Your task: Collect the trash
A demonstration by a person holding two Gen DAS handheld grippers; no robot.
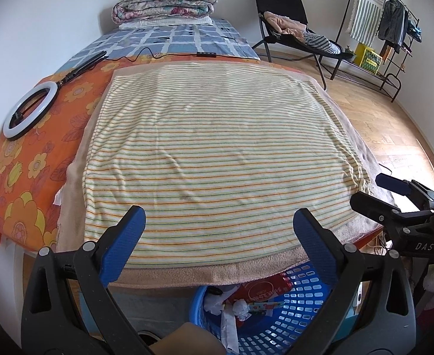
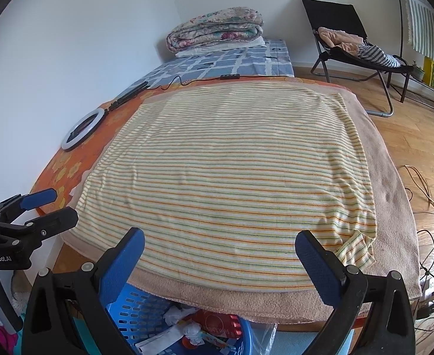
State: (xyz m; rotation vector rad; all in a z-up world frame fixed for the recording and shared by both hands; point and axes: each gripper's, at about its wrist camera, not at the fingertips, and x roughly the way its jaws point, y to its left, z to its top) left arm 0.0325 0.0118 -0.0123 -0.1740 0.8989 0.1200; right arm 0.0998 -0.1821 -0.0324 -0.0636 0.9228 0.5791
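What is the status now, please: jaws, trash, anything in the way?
Left gripper and right gripper: jaws open, empty. Trash lies in the blue basket below the table edge. Striped towel bare, nothing in the way.

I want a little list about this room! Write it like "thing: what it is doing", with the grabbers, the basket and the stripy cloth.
left hand-held gripper: open, holding nothing, above the near edge of the cloth
right hand-held gripper: open, holding nothing
striped cloth: spread flat, no trash visible on it
blue basket: on the floor below the near edge, partly under it
trash in basket: crumpled paper and a red wrapper
ring light: lying on the orange floral sheet, left of the cloth
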